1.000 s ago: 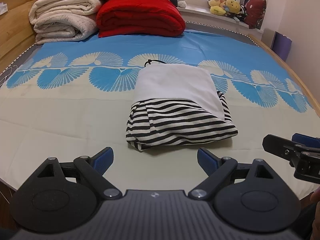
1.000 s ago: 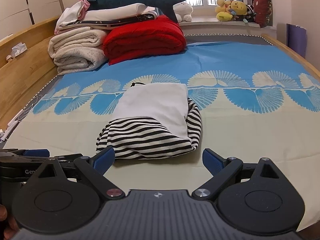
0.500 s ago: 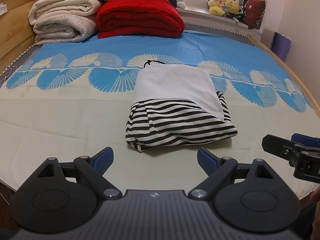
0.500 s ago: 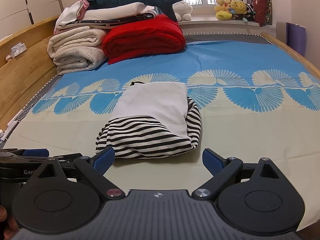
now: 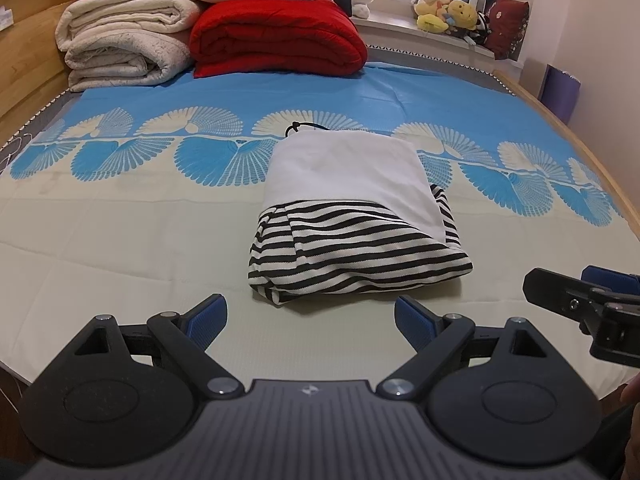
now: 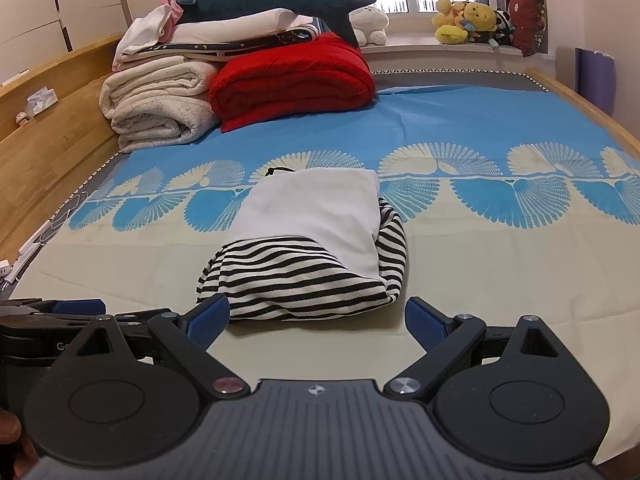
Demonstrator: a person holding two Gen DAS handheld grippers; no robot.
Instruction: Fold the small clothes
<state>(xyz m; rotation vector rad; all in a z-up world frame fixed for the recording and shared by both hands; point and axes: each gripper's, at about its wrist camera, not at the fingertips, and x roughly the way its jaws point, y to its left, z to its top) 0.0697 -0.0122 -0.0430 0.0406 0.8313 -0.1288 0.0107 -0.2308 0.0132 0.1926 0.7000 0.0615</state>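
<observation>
A folded garment (image 5: 352, 216), white on its far half and black-and-white striped on its near half, lies in the middle of the bed; it also shows in the right wrist view (image 6: 312, 248). A black cord loop sticks out at its far edge. My left gripper (image 5: 310, 316) is open and empty, just short of the garment's near edge. My right gripper (image 6: 316, 318) is open and empty, with its left fingertip close to the striped fold. Each gripper shows at the edge of the other's view.
The bed sheet (image 5: 120, 240) is cream near me and blue with fan patterns farther back. Folded cream blankets (image 5: 124, 48) and a red quilt (image 5: 280, 40) are stacked at the head. Plush toys (image 6: 472, 20) sit on the windowsill. A wooden bed frame (image 6: 48, 152) runs along the left.
Both grippers have crept slightly nearer the garment. Both stay open, and the garment has not moved.
</observation>
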